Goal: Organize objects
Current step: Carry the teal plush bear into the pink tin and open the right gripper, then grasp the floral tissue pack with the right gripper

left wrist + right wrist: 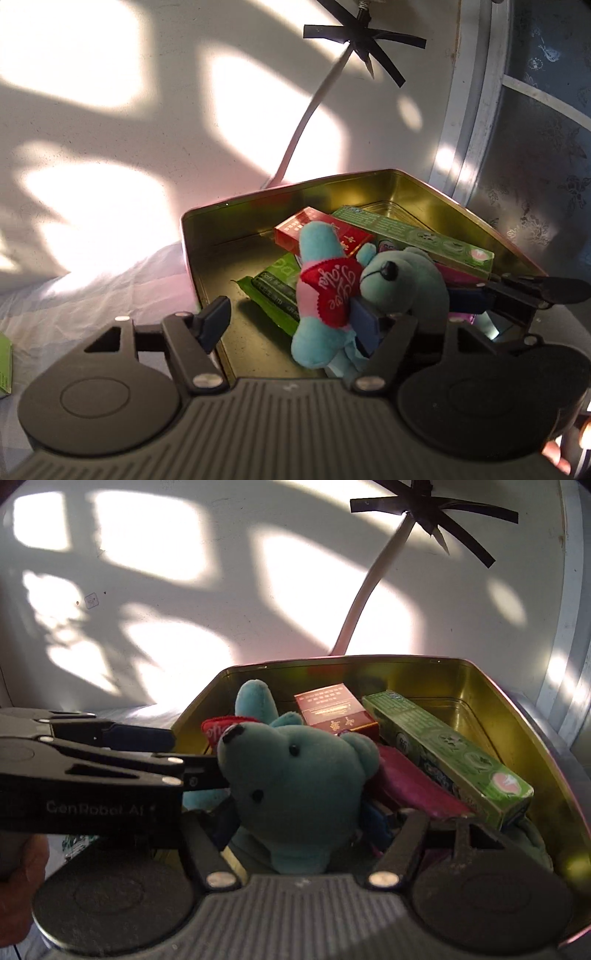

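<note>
A teal plush bear [402, 284] with a red heart [332, 291] lies in a gold metal tin [207, 266] on top of a red box [321, 232], a long green box [417, 232] and a green packet [273, 295]. My left gripper [291, 325] is open; its left finger [214, 321] is at the tin's near wall and its right finger [365, 325] touches the bear. In the right wrist view the bear [299, 775] sits between my right gripper's fingers [306, 823], whose jaws stand wide apart. The left gripper [147, 753] enters there from the left.
The tin [517, 716] stands on a pale cloth [92, 295] against a sunlit wall. A white cable [310, 110] taped with black strips hangs behind it. A green item [5, 365] lies at the far left. A patterned blue panel [546, 147] is to the right.
</note>
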`<state>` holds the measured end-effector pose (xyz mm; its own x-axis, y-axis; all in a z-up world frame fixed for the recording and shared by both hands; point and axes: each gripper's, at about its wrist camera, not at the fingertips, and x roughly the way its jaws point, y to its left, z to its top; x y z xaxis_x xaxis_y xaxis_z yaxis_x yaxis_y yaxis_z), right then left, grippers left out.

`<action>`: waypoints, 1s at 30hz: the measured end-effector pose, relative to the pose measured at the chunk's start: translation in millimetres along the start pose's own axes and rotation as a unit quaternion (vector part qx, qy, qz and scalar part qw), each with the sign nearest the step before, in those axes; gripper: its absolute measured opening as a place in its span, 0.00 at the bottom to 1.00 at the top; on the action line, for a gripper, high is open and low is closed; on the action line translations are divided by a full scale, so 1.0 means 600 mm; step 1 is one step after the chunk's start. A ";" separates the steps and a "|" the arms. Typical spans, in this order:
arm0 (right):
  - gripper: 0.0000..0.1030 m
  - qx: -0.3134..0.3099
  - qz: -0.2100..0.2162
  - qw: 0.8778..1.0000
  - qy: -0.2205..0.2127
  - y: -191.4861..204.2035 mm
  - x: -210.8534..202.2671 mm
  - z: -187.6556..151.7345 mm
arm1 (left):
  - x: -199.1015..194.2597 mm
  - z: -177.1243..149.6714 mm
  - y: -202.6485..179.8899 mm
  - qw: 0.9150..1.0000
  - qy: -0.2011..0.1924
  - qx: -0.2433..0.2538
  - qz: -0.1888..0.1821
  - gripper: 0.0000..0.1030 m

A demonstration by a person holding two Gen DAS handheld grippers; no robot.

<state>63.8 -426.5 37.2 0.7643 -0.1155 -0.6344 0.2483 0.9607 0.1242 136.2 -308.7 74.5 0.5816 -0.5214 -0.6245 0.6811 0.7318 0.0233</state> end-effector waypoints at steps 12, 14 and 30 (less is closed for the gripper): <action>0.82 0.054 0.036 0.993 -0.102 0.003 -0.132 -0.094 | -0.088 -0.039 0.010 0.994 -0.045 0.014 0.096 0.71; 0.82 0.080 0.039 0.990 -0.112 -0.004 -0.154 -0.109 | -0.104 -0.052 0.015 0.993 -0.051 0.013 0.101 0.71; 0.73 0.100 0.047 0.984 -0.139 0.051 -0.215 -0.134 | -0.183 -0.144 0.052 0.994 -0.047 -0.007 0.101 0.71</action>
<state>-75.3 -362.1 61.6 0.9158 -0.1209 -0.3829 0.2605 0.9046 0.3375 54.9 -190.8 76.0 0.7449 -0.4020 -0.5326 0.5407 0.8313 0.1288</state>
